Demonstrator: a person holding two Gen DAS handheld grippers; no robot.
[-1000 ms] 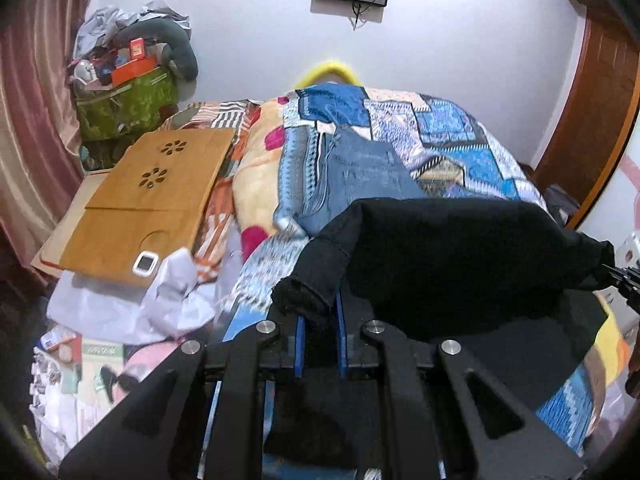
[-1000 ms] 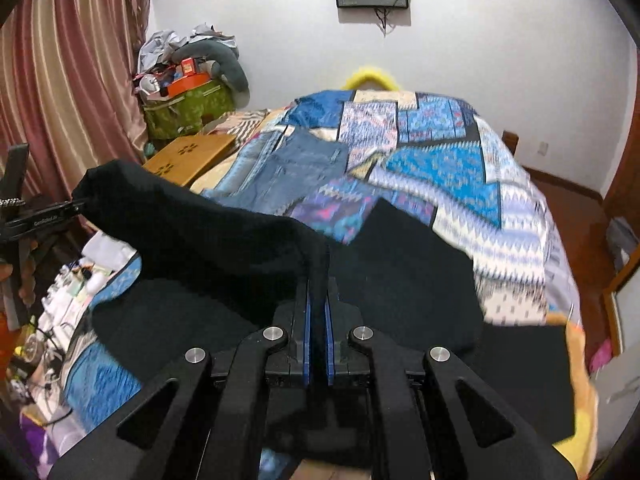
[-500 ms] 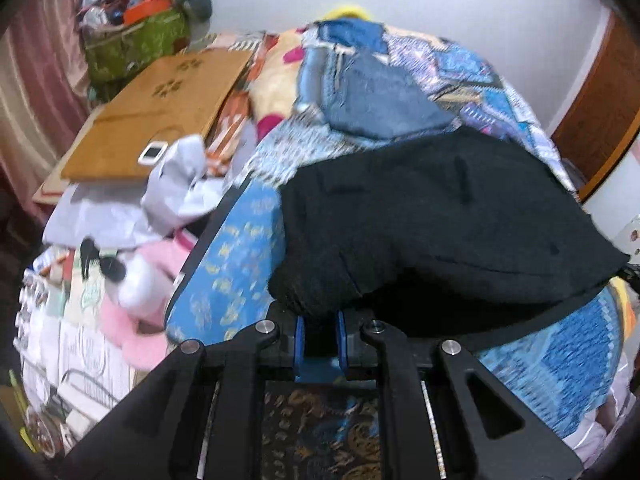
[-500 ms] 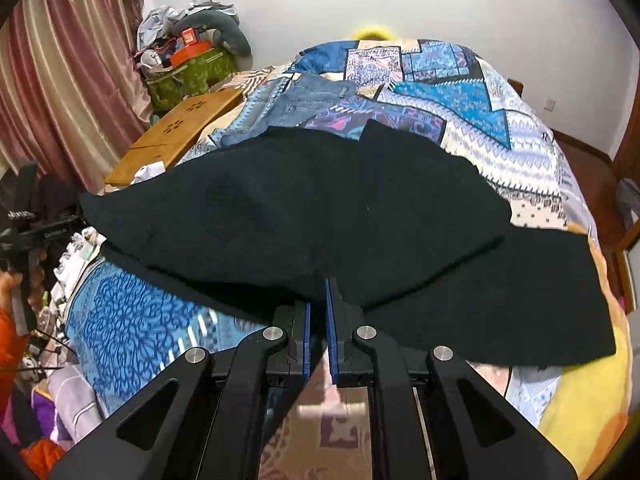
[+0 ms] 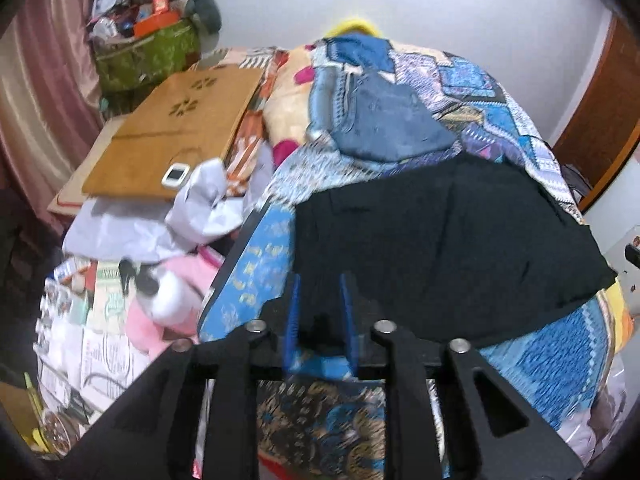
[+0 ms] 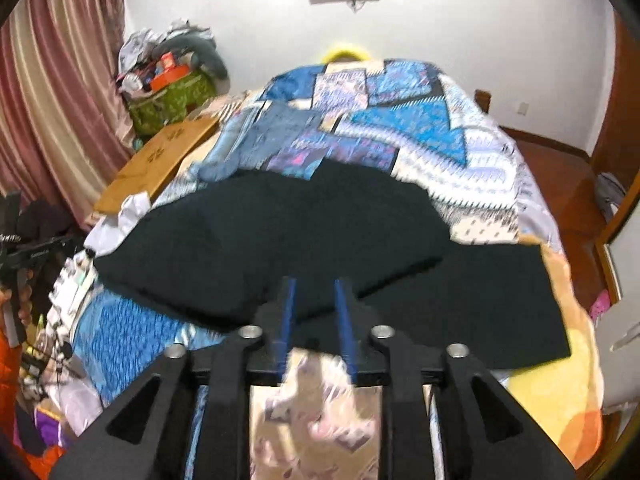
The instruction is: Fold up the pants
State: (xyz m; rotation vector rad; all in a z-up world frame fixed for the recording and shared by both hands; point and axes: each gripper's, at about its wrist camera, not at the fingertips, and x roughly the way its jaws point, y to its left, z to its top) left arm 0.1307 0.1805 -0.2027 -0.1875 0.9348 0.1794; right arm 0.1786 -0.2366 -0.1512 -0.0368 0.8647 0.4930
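Observation:
The black pants point(image 5: 440, 240) lie folded over on the patterned bedspread point(image 5: 500, 100), near the bed's front edge. In the right wrist view the pants point(image 6: 280, 232) show a top layer over a wider bottom layer that reaches right. My left gripper point(image 5: 319, 284) is open, its blue pads either side of the near left edge of the pants. My right gripper point(image 6: 314, 284) is open at the near edge of the fold. Neither holds cloth.
A blue denim garment point(image 5: 384, 128) lies farther up the bed. A wooden lap desk point(image 5: 176, 128) with a phone sits left of the bed. Clutter and papers point(image 5: 100, 320) cover the floor at left. A wooden door point(image 5: 600, 120) stands right.
Both grippers lowered the lifted black cloth onto the bed, then opened and let go. The pants now lie flat in a fold.

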